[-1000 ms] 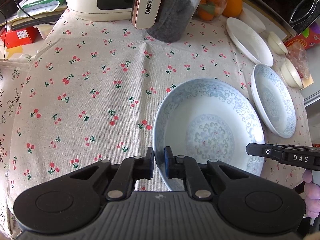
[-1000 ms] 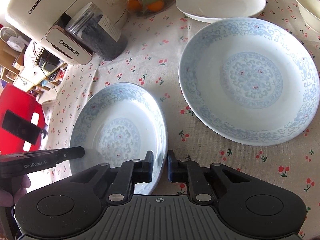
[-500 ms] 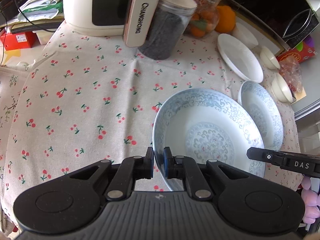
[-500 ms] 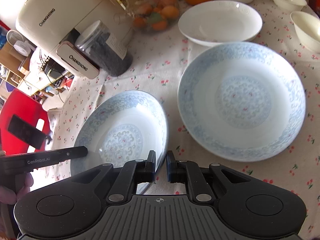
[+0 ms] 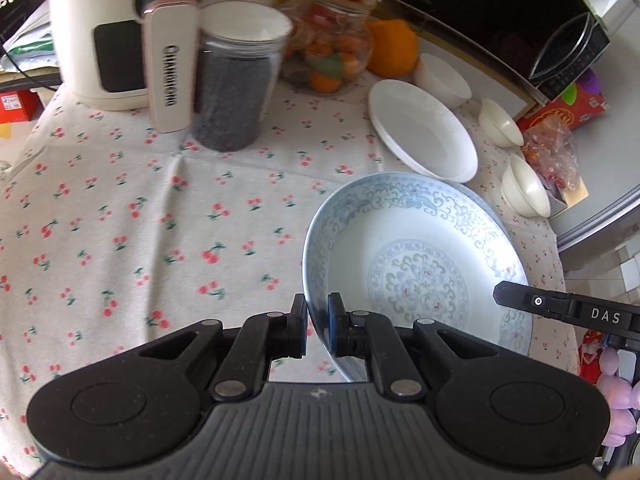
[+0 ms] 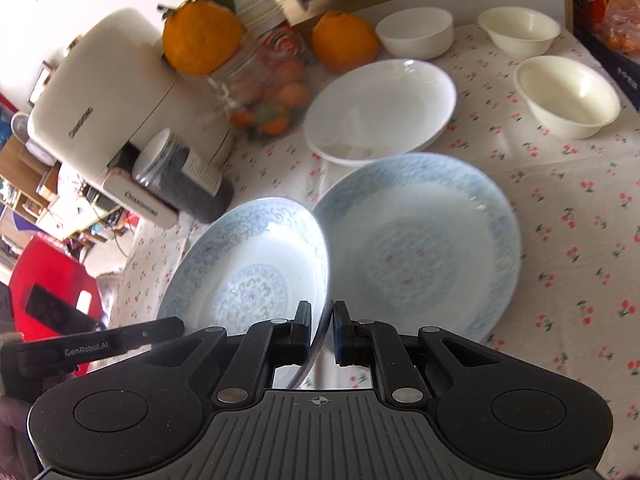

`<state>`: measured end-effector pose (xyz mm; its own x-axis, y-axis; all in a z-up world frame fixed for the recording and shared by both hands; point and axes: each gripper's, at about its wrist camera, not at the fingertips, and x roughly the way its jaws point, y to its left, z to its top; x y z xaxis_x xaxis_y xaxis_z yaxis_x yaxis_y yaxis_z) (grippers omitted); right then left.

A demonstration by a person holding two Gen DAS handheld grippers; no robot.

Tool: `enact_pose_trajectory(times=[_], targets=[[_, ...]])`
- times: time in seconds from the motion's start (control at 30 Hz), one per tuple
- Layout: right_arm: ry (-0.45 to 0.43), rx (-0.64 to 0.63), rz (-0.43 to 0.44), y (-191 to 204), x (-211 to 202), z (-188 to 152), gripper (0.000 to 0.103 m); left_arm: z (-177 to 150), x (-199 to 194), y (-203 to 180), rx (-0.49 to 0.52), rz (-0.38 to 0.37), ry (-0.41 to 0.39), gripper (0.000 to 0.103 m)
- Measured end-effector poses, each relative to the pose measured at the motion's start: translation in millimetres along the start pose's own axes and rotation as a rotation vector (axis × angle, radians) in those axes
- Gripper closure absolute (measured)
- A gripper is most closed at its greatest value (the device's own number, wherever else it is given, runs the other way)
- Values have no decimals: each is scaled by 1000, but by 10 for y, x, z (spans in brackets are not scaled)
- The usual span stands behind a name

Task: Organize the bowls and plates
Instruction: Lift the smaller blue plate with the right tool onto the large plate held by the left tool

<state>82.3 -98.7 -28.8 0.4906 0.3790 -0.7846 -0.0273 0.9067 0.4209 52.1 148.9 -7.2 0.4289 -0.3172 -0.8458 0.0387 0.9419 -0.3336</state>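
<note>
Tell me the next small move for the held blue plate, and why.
Probably carry it a little further over the second blue plate and lower it on top. Both the left gripper and right gripper pinch the held blue plate, tilted above the tablecloth.

Bright daylight, fisheye-bent edges, motion blur in right view, soft shadows

Held blue-patterned plate (image 6: 256, 276) now raised and tilted, overlapping the second patterned plate's (image 6: 424, 240) rim.
</note>
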Motion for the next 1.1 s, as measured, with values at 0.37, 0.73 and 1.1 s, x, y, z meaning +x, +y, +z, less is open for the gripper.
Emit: enact_pose_trajectory(times=[0.37, 0.73, 1.1], targets=[[-48, 71, -93, -517, -126, 110, 91, 87, 327, -571, 62, 7, 11, 95], [-40, 87, -161, -713, -36, 167, 91, 105, 528, -797, 96, 42, 31, 94], [-51, 53, -204, -726, 24, 199, 91, 126, 641, -893, 104, 70, 42, 93]])
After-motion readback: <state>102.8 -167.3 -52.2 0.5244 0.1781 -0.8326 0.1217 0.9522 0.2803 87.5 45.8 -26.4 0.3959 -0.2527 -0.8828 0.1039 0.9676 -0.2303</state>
